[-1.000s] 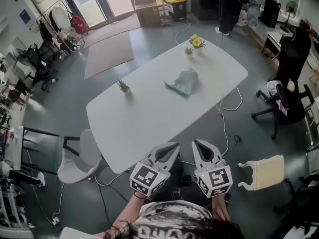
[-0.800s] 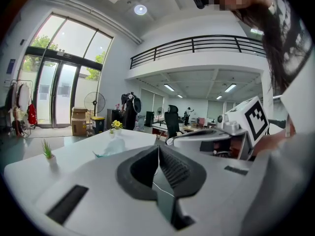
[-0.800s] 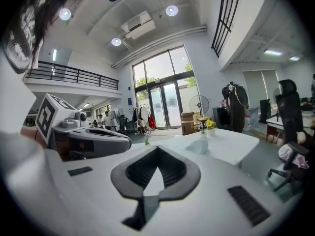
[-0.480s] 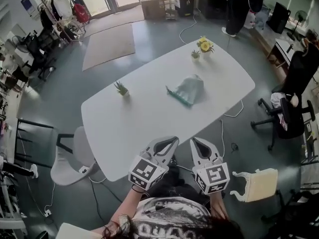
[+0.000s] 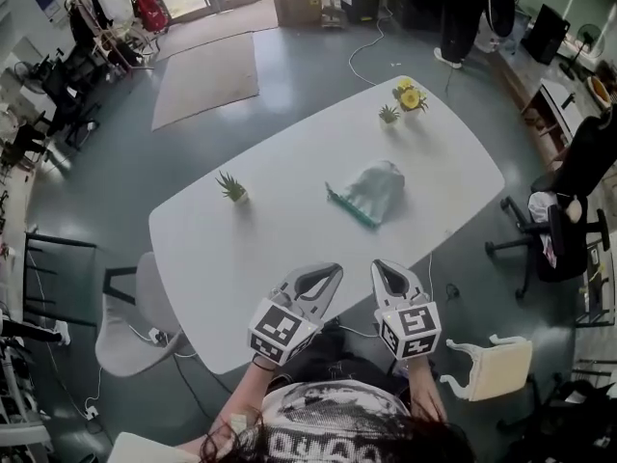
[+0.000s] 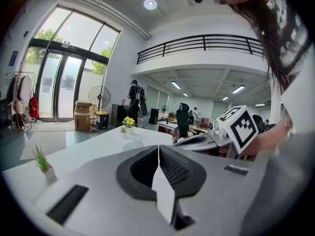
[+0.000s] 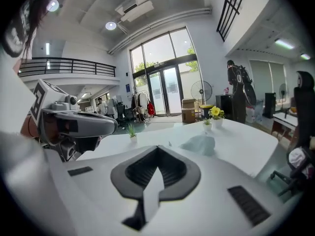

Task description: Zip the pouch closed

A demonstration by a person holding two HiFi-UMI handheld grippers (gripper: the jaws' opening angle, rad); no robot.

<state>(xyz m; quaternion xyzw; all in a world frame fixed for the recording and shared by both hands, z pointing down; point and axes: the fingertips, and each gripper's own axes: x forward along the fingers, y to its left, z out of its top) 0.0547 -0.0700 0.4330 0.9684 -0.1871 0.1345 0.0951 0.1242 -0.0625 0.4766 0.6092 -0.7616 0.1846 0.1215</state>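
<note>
A pale teal pouch [image 5: 371,193] lies near the middle of the white table [image 5: 289,239]; it also shows in the right gripper view as a pouch [image 7: 199,144] some way ahead. Both grippers hover side by side at the table's near edge, well short of the pouch. My left gripper [image 5: 330,276] is shut with nothing in it, its jaws meeting in the left gripper view [image 6: 158,147]. My right gripper [image 5: 383,272] is shut and empty too, seen in its own view [image 7: 158,149].
A small green plant [image 5: 231,187] stands on the table's left part. A small plant [image 5: 389,115] and yellow flowers [image 5: 410,95] stand at the far end. A grey chair [image 5: 125,318] is at the left, a cream chair [image 5: 487,367] at the right, a person [image 5: 463,8] beyond.
The view has shifted towards the table, so the pouch and table sit lower and nearer in the head view. Both grippers have advanced to the table's near edge, still shut.
</note>
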